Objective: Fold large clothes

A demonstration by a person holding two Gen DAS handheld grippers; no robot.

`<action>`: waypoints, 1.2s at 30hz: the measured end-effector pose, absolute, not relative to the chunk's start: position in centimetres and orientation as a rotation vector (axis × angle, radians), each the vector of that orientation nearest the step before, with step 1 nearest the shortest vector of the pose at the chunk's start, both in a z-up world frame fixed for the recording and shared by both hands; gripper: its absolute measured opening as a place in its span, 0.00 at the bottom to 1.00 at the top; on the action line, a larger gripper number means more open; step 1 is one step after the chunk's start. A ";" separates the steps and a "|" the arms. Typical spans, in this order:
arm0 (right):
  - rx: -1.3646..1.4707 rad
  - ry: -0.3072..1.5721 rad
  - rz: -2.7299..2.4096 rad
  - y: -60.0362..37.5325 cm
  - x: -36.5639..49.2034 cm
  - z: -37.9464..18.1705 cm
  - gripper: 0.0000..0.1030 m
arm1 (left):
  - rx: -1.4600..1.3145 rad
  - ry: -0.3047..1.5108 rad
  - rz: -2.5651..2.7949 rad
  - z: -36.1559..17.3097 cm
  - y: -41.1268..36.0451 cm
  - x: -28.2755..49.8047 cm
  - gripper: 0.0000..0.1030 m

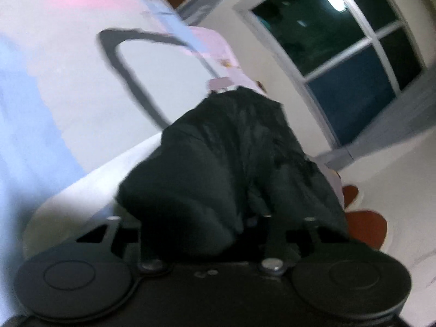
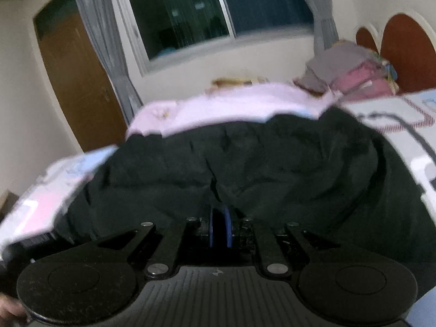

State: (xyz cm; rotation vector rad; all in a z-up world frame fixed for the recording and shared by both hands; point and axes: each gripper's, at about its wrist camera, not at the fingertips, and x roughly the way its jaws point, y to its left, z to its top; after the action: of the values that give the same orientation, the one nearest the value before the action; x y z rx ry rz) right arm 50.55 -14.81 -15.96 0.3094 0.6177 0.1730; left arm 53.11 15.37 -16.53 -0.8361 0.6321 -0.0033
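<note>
Dark garment (image 2: 245,163): soft, limp, bulky. Right gripper (image 2: 220,230) clenched on a fold ahead. Left gripper (image 1: 245,218) seems to grasp cloth; fingertips hidden. Best gripped at edges.

A: Left gripper (image 1: 256,218): matte black housing along the bottom edge of the frame, two round black discs with an inset ring at lower left and lower right.

B: Fasteners?

A: Silver round-head pivots at lower centre, on black link arms; two small silver dots on the housing between them.

B: Right gripper (image 2: 220,226)?

A: Same black build, ribbed housing at bottom centre with a small round mark. Silver pivots on four link arms. Blue pads (image 2: 226,226) on the fingers, centre frame.

B: Person?

A: Only a blurred hand (image 2: 9,309) at the lower left edge.
</note>
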 end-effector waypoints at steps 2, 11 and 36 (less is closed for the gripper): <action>0.322 0.622 0.164 -15.0 50.5 -15.8 0.10 | -0.739 0.616 -0.036 -14.9 14.8 52.5 0.24; 0.318 0.645 0.198 -13.8 51.6 -16.1 0.10 | -0.715 0.624 0.022 -16.3 14.8 51.9 0.49; 0.489 0.708 0.182 -16.7 53.1 -19.8 0.00 | -0.238 0.537 -0.084 -9.3 8.2 51.8 0.22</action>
State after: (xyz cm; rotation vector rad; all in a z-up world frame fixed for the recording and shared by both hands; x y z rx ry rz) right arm 53.09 -16.70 -19.78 0.4888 0.7078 0.1818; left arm 51.76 8.17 -9.32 -0.2383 0.5366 -0.0842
